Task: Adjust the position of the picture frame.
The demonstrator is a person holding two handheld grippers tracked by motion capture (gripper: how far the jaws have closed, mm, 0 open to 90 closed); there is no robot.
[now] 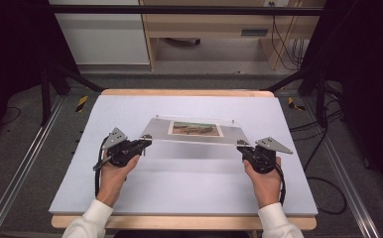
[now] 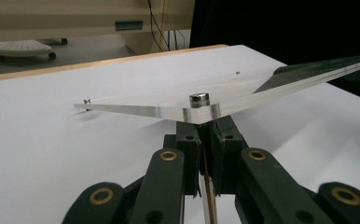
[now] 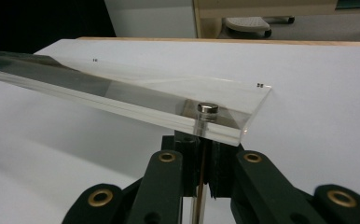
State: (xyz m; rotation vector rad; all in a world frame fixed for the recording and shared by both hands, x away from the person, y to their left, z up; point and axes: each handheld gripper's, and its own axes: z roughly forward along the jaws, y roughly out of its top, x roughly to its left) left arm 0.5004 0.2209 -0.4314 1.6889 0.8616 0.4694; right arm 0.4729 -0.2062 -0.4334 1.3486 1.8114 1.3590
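Clear acrylic frame [image 1: 194,131] with a small picture [image 1: 195,129] inside, held by both grippers at the middle of the high view.

The frame's near edge is lifted off the white surface [image 1: 189,183], its far edge low toward the surface. The left gripper [image 1: 146,143], left of centre, has its fingers clenched on the metal post at the frame's near left corner [image 2: 199,100]. The right gripper [image 1: 240,145], right of centre, grasps the post at the near right corner [image 3: 207,110]. In both gripper views the post runs down between the black fingers.
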